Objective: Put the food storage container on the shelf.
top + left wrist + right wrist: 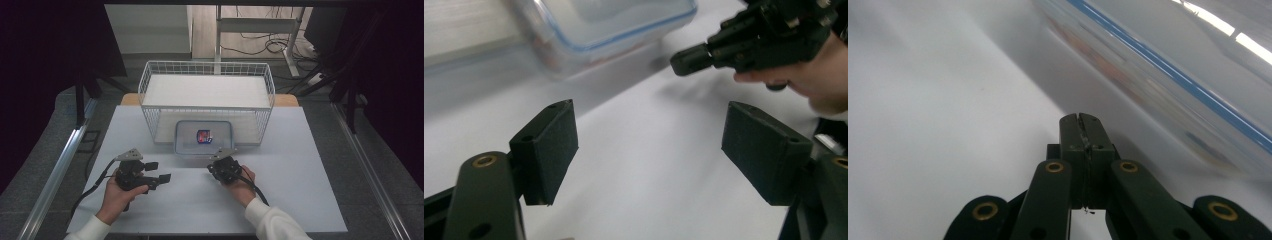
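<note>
Nearest, right gripper (1082, 120): jaws pressed together with nothing between them, tip just short of the container's near wall, low over the white table top (923, 100).
Left gripper (649, 150): pads (551, 145) spread wide, nothing pinched; bare table between them, angled toward the other hand.
Clear container (204, 137): lidless-looking plastic box with a blue rim, at the open front of the wire basket (207, 95), its near edge jutting onto the table.
Small packet (204, 136): red and blue, lying on the container floor, well apart from both tools.
Risk, nudge: closed tip could butt the light box and slide it deeper under the basket shelf; likely cause, approach too low and too straight.
Risk, grab: shut jaws cannot take the rim or the packet; would need spreading first, else only pushing.
Risk, collision: two grippers close together in front of the box; likely knock if both converge on the same edge.
Hard to make out, container: blurred in both gripper views; lid on or off not certain.
Hard to make out, packet: print unreadable, kind of item unclear.
Cut off: rear of the container behind the basket's wire.
</note>
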